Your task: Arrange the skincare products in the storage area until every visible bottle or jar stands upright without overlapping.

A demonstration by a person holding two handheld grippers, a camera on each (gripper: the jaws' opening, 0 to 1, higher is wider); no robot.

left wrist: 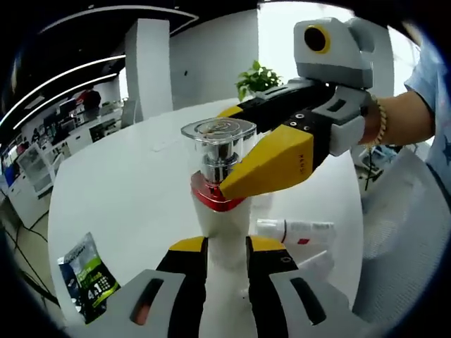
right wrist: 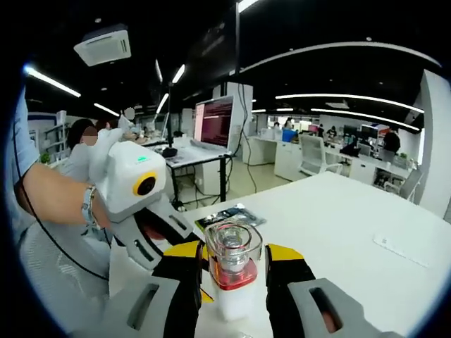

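Left gripper view: left gripper [left wrist: 227,257] rises from the bottom, black-and-yellow jaws closed tight on the lower body of the white bottle [left wrist: 224,232], held upright above the white table [left wrist: 127,176]. The bottle is smooth opaque white plastic with a glossy red collar [left wrist: 211,199] and a clear, faceted squarish cap [left wrist: 218,137] over a silvery pump. The right gripper [left wrist: 232,151] comes in from the upper right, wrist bent down, a beaded bracelet [left wrist: 381,120] on the person's forearm. Its yellow wedge-tipped jaws sit either side of the cap and neck; cannot tell if they actually pinch it.

Near the table's right edge lies a white tube [left wrist: 296,229] on its side. Near the left edge lies a green-and-dark sachet [left wrist: 88,276], flat and crinkly. A potted plant [left wrist: 257,77] stands beyond the far edge.

Right gripper view: jaws flank the same cap [right wrist: 232,246].
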